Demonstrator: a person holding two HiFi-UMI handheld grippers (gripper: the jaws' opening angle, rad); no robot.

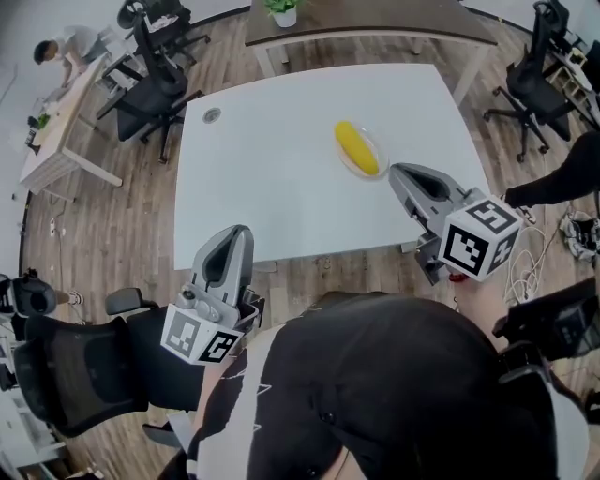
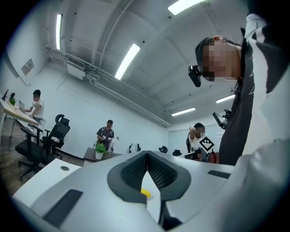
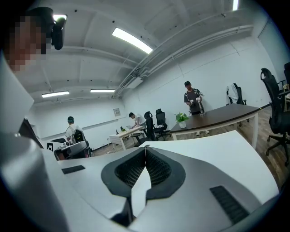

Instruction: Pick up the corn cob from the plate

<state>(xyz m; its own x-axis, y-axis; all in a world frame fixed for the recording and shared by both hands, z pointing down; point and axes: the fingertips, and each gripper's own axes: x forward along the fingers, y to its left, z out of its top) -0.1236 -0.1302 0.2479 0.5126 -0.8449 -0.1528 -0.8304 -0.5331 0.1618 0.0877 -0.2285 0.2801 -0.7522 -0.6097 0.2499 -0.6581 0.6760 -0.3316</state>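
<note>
A yellow corn cob (image 1: 357,147) lies on a clear glass plate (image 1: 345,163) towards the right side of the white table (image 1: 281,178). My right gripper (image 1: 396,172) hovers just right of the plate at the table's right front, jaws shut and empty. Over the table's front edge, far from the plate, my left gripper (image 1: 240,232) is held with its jaws shut and empty too. In the left gripper view a sliver of the corn cob (image 2: 145,192) shows below the closed tips (image 2: 147,154). The right gripper view shows closed tips (image 3: 145,150) over bare tabletop.
A round cable port (image 1: 212,115) sits at the table's far left corner. Black office chairs (image 1: 155,89) stand left and right of the table, another chair (image 1: 80,370) by my left side. A brown table with a potted plant (image 1: 282,11) is beyond. People work at desks.
</note>
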